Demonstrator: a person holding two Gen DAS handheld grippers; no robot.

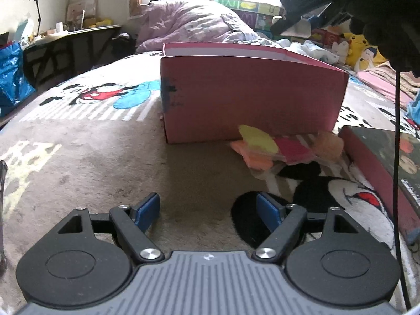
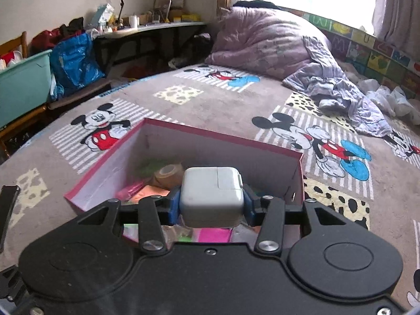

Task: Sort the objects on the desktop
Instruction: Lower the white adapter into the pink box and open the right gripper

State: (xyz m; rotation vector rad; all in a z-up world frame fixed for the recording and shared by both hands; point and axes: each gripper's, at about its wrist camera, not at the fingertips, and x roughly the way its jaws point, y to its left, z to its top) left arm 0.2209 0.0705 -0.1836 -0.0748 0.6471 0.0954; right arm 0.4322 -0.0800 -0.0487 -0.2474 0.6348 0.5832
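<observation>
Bed blanket point(image 2: 215, 110) carried the box point(image 2: 273, 155). Right gripper point(image 2: 212, 204) jaws clamped the charger point(image 2: 212, 197) above it: rigid, smooth, light, best held by flat sides. Left gripper point(image 1: 207, 210) jaws wide, empty.

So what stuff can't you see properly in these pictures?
- Box inside: left wrist view, its pink wall hides it.
- Box bottom: right wrist view, the white charger and right gripper cover it.
- Book: cut off at the left view's edge.
- Tape roll: blurry.
</observation>
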